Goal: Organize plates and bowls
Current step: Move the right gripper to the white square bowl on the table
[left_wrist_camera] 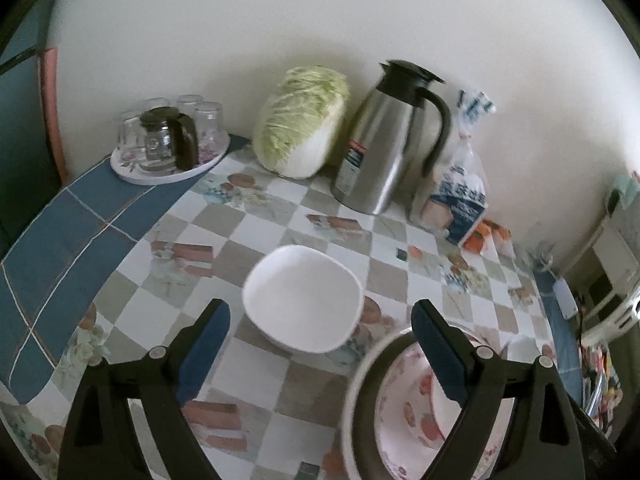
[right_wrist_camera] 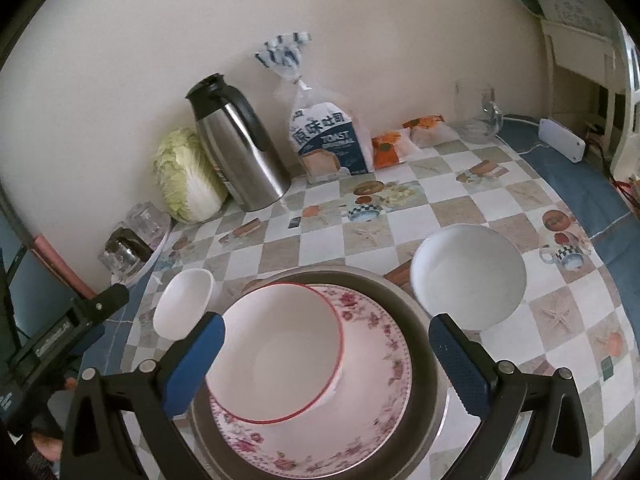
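In the right wrist view a red-rimmed white bowl [right_wrist_camera: 280, 354] sits on a floral plate [right_wrist_camera: 372, 364], which lies in a grey metal basin [right_wrist_camera: 416, 300]. A round white bowl [right_wrist_camera: 468, 276] stands to the right, a small squarish white dish [right_wrist_camera: 182, 302] to the left. My right gripper [right_wrist_camera: 326, 360] is open and empty above the stack. In the left wrist view my left gripper [left_wrist_camera: 320, 348] is open and empty just in front of the small white dish [left_wrist_camera: 302, 300]; the basin [left_wrist_camera: 360, 400] with the floral plate [left_wrist_camera: 408, 412] is at lower right. The left gripper's body shows at the left edge [right_wrist_camera: 72, 332].
Against the wall stand a napa cabbage [left_wrist_camera: 300, 120], a steel thermos jug [left_wrist_camera: 388, 136], a toast bag [left_wrist_camera: 460, 192] and orange packets [right_wrist_camera: 390, 148]. A tray with glasses and a glass pot [left_wrist_camera: 168, 140] sits at the back left. A white power strip [right_wrist_camera: 562, 140] lies at the right edge.
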